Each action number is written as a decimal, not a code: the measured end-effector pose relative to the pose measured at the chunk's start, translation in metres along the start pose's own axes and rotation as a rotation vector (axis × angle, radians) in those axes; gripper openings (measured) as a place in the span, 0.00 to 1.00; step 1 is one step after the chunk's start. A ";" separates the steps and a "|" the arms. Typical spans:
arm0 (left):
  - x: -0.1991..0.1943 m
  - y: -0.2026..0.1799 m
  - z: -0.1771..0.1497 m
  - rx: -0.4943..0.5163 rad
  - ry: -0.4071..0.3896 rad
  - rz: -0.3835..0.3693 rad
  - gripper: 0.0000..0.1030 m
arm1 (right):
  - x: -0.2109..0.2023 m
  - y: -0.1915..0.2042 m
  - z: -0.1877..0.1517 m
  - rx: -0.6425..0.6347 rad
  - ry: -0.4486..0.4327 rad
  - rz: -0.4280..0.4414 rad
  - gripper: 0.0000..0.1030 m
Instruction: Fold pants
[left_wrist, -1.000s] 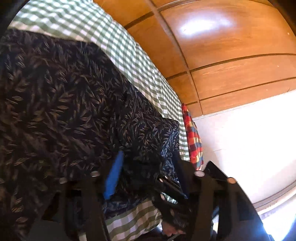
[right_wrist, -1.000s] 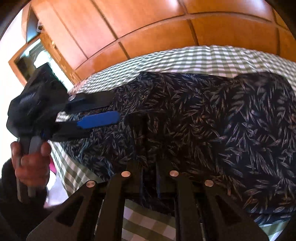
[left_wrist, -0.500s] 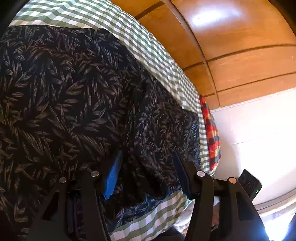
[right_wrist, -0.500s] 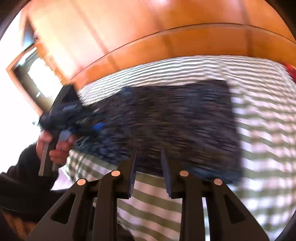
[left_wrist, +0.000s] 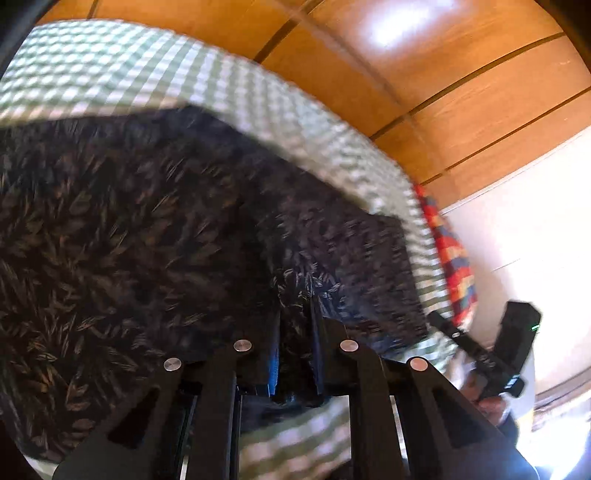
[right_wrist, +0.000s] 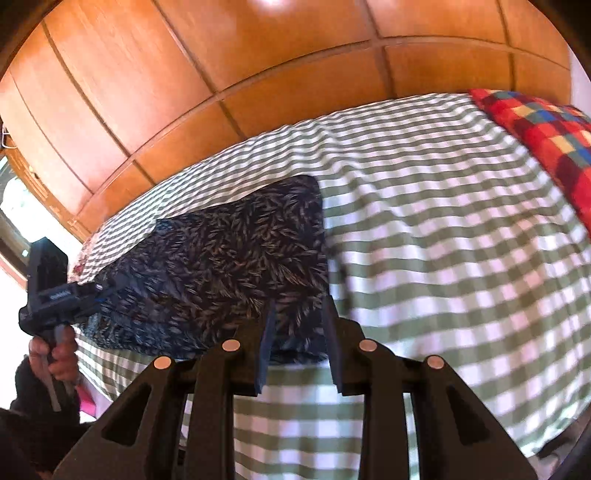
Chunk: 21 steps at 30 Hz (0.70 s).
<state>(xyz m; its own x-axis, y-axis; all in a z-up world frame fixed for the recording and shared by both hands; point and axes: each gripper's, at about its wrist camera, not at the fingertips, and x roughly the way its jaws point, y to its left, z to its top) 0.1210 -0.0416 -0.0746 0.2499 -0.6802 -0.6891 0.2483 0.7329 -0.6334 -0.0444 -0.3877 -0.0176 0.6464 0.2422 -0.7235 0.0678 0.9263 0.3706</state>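
Dark leaf-print pants (left_wrist: 147, 240) lie folded into a block on the green-and-white checked bed cover (left_wrist: 110, 74). My left gripper (left_wrist: 294, 314) is at their near edge, its jaws closing, with a bunched fold of the fabric pinched between the pads. In the right wrist view the pants (right_wrist: 229, 258) sit left of centre and the left gripper (right_wrist: 118, 282) grips their left end. My right gripper (right_wrist: 298, 306) hovers over the pants' near right corner. Its jaws are slightly apart and the pads do not press the cloth. A hand holds it at the right edge (left_wrist: 434, 317).
A red multicoloured checked cloth (right_wrist: 535, 129) lies at the bed's far right. Wooden wardrobe panels (right_wrist: 258, 55) rise behind the bed. A white wall (left_wrist: 517, 203) stands beside it. Bare checked cover (right_wrist: 443, 240) stretches right of the pants.
The left jaws have closed from wide apart onto a fold of the pants. The right gripper has swung from the pants' middle to their near right corner, its jaws slightly wider.
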 end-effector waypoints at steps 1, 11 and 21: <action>0.008 0.006 -0.004 -0.001 0.023 0.027 0.13 | 0.002 0.001 -0.001 -0.012 0.017 0.001 0.25; -0.005 -0.020 -0.015 0.148 -0.063 0.097 0.13 | 0.030 0.015 0.010 -0.091 0.105 -0.069 0.25; 0.000 -0.027 -0.026 0.231 -0.082 0.185 0.13 | 0.087 0.043 0.083 -0.071 0.033 -0.066 0.40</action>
<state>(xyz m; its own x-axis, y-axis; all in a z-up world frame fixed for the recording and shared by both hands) 0.0901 -0.0612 -0.0667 0.3834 -0.5410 -0.7486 0.3957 0.8286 -0.3961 0.0778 -0.3504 -0.0160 0.6170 0.1878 -0.7642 0.0551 0.9584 0.2799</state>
